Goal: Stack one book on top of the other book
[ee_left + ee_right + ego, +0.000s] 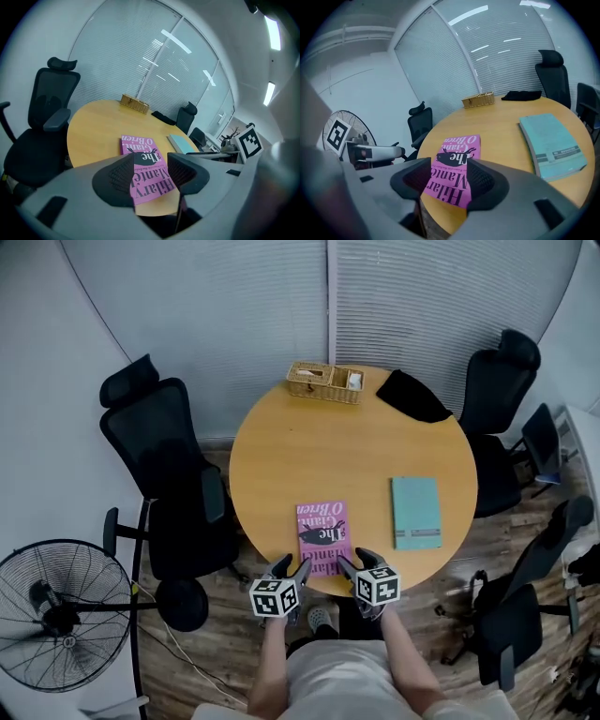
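A pink book (323,532) lies flat at the near edge of the round wooden table (281,451), its title facing away from me. To its right, apart from it, lies a teal book (415,512). My left gripper (291,570) hangs by the pink book's near left corner and my right gripper (351,564) by its near right corner. Both stand open. In the left gripper view the pink book (138,144) shows between the spread jaws of the left gripper (151,174), and the teal book (182,143) lies beyond. The right gripper (450,180) frames the pink book (457,149) too, with the teal book (553,143) off to the right.
A wicker basket (324,382) and a black cloth-like item (412,395) sit at the table's far edge. Black office chairs (164,456) stand on the left and at the right (502,381). A floor fan (58,613) is at the lower left.
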### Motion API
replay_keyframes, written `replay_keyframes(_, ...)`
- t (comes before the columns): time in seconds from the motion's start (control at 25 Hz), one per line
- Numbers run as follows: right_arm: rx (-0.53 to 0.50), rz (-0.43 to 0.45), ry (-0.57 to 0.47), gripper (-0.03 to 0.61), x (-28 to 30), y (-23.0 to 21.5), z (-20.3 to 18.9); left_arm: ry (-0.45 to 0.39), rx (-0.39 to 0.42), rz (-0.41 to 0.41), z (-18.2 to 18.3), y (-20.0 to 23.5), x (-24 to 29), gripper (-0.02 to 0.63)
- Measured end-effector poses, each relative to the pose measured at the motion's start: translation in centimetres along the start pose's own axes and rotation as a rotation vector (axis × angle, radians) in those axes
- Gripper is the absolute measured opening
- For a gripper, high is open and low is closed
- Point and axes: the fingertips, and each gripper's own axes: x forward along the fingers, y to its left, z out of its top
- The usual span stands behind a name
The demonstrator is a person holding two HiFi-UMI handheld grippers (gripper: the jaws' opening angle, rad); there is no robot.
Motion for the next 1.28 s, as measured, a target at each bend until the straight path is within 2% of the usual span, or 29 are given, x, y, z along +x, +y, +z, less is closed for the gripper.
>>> replay_keyframes(0.28,-0.013,-0.006,0.084,0.242,2.6,-1.5,-1.5,0.059,-0.075,0.048,-2.4,2.2,2.5,0.229)
replay_keyframes(0.64,0.06,-0.028,0.147,0.241,5.6,-3.8,-2.4,0.154,-0.211,0.11,-5.4,4.4,5.9,0.199)
replay_keyframes(0.96,0.103,-0.043,0.152,0.232,7.0,-4.6,-2.4,0.17,-0.226,0.18,-5.5,6.3,8.4,0.198)
replay_keyframes(1.2,0.11,-0.065,0.176,0.224,7.7,-4.9,-2.9,0.179,-0.225,0.173,-5.0,6.1,10.1,0.198)
replay_keyframes(1.28,0.085,-0.083,0.188,0.214,7.9,-4.9,-3.3,0.196,-0.215,0.177,-5.2,6.0,10.4,0.198)
